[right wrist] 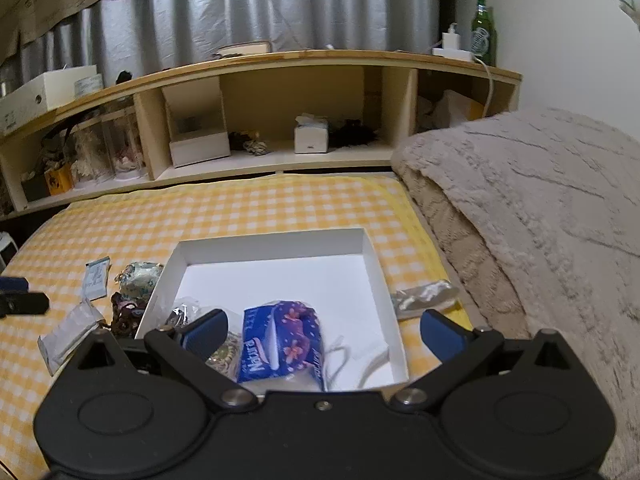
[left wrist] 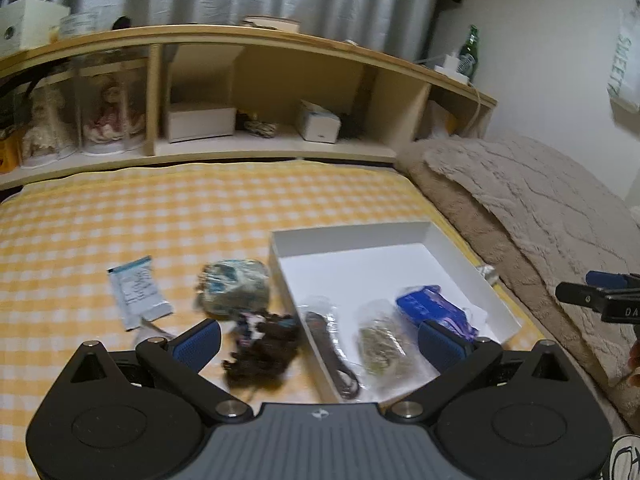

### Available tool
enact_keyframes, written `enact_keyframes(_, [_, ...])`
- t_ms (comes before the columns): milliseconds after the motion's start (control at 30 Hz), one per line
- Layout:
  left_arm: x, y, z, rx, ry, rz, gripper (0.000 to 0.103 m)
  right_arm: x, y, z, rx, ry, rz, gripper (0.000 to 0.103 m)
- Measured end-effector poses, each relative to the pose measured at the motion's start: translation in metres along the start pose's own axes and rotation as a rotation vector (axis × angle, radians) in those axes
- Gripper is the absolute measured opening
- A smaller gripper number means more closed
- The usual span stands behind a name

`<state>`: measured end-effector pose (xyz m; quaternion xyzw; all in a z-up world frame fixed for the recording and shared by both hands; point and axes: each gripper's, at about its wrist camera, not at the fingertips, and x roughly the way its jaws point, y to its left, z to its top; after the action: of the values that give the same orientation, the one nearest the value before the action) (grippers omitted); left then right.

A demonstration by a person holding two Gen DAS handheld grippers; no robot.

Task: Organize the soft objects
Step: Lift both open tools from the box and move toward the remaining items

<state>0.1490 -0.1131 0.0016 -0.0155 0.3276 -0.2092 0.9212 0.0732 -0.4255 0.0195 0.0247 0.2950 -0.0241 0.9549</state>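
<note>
Soft packets are what I'm sorting into the white box (left wrist: 460, 248) on the yellow checked bedspread (left wrist: 160, 216). Three are already lying inside it: a blue tissue pack (right wrist: 280, 340), a clear bag with greenish contents (left wrist: 380, 344), and a clear bag holding something dark (left wrist: 328, 336). Outside, just left of the box wall, I'm seeing a brown fuzzy bundle (left wrist: 260, 352), a crinkly wrapped lump (left wrist: 234, 286) and a flat white sachet (left wrist: 138, 296); a silvery packet (right wrist: 424, 298) is sitting beside the box's right wall.

I'm holding the left gripper (left wrist: 320, 340) with jaws wide and nothing between them, hovering over the bundle and box edge. The right gripper (right wrist: 324, 332) is likewise spread wide and empty above the tissue pack.

I'm judging the bundle to be light, limp and compressible, so I'm planning to pinch it across its thick middle; loose strands may snag or trail.
</note>
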Motion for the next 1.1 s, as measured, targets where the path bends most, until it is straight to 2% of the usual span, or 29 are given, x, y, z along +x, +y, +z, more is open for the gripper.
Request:
enact_keyframes(133, [-0.007, 0.029, 0.004, -0.023, -0.009, 0.001, 0.103, 0.008, 0.018, 0.007, -0.052, -0.004, 0.003, 0.103])
enact_keyframes(267, [-0.013, 0.052, 0.008, -0.008, -0.027, 0.041, 0.103, 0.016, 0.038, 0.015, -0.094, -0.019, 0.016, 0.103])
enact_keyframes(467, [-0.016, 0.091, 0.008, -0.04, -0.042, 0.062, 0.103, 0.028, 0.074, 0.023, -0.105, -0.05, 0.083, 0.103])
enact_keyframes(700, [-0.008, 0.126, 0.001, -0.084, -0.04, 0.116, 0.103, 0.05, 0.132, 0.021, -0.071, -0.029, 0.184, 0.103])
enact_keyframes(900, [0.002, 0.147, -0.004, -0.052, -0.011, 0.13, 0.103, 0.068, 0.185, 0.012, -0.18, -0.007, 0.325, 0.103])
enact_keyframes(1100, [0.021, 0.157, -0.015, 0.076, 0.047, 0.126, 0.103, 0.096, 0.23, 0.0, -0.281, 0.064, 0.377, 0.103])
